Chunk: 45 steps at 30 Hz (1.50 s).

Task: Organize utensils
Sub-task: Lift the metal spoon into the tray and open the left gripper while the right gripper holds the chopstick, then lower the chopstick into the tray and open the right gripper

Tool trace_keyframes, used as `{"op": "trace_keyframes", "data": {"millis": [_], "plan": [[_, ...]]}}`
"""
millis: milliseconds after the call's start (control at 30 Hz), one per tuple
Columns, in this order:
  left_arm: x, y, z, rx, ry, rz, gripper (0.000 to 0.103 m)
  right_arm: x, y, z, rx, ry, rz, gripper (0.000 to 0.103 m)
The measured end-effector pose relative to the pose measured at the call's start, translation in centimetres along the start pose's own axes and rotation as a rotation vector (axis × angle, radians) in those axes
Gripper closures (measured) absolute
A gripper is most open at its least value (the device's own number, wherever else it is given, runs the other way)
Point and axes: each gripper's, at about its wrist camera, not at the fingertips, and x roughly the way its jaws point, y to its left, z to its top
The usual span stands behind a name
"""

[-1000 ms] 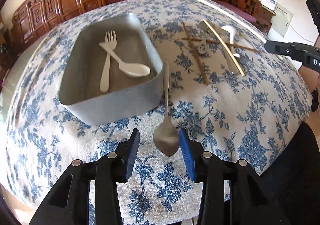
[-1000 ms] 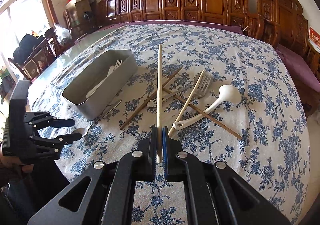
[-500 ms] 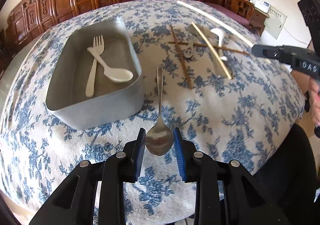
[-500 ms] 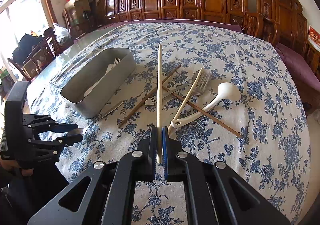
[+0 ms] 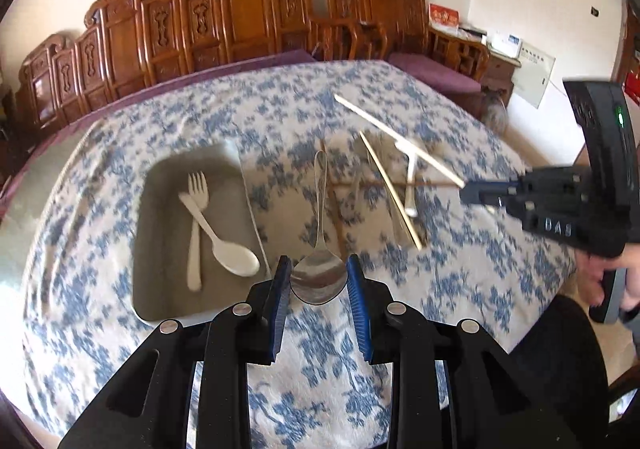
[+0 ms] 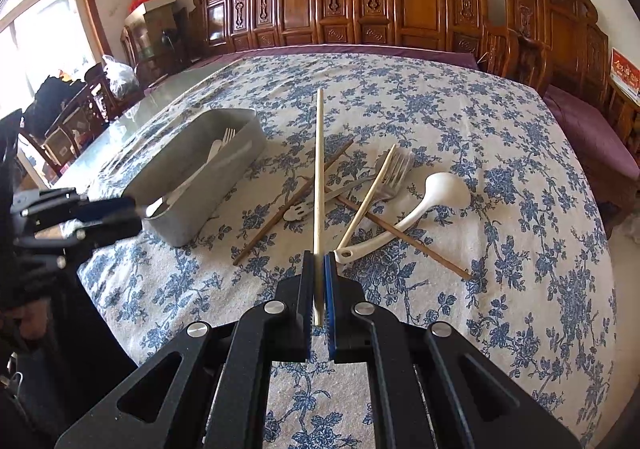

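the left gripper (image 5: 319, 281) was closed on the bowl of a metal spoon (image 5: 319, 245), with the handle pointing forward, away from the camera. the spoon was held in the air just beside the right wall of the grey metal tray (image 5: 160, 217). the tray held 2 white plastic utensils, a fork (image 5: 196, 217) and a spoon (image 5: 228, 245), lying crossed on its floor.

the right gripper (image 6: 319, 281) was clamped on the near end of 1 pale chopstick (image 6: 318, 177), which projected forward above the blue floral tablecloth (image 6: 500, 209). below it on the cloth lay a loose pile: a white ladle (image 6: 416, 209), a metal fork (image 6: 394, 173), a second pale chopstick (image 6: 366, 197) and 2 brown chopsticks (image 6: 288, 205), crossing one another. the pile sat to the right of the tray, apart from it.
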Motion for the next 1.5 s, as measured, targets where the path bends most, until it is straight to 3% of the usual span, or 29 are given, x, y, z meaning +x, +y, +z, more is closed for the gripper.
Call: {"op": "trace_keyframes", "data": {"millis": [267, 500, 733, 1000, 1267, 1500], "plan": [[-0.5, 2.8, 1.5, -0.027, -0.026, 0.061, 0.077, 0.5, 1.7, 1.0, -0.002, -0.002, 0.023, 0.097], [1.5, 6.8, 0.8, -0.079, 0.032, 0.147, 0.077, 2.2, 4.5, 1.7, -0.008, 0.02, 0.054, 0.097], [3.6, 9.1, 0.7, -0.102, 0.083, 0.187, 0.077, 4.0, 7.6, 2.8, -0.016, 0.055, 0.076, 0.097], [4.7, 10.1, 1.0, -0.144, 0.114, 0.171, 0.076, 5.4, 9.7, 4.3, -0.002, 0.086, 0.096, 0.097], [1.8, 11.5, 1.0, -0.171, 0.057, 0.131, 0.073, 7.0, 12.3, 5.9, -0.016, 0.11, 0.116, 0.097], [-1.2, 13.6, 1.0, -0.189, 0.007, 0.152, 0.072, 9.6, 14.4, 7.0, 0.022, 0.169, 0.123, 0.097]]}}
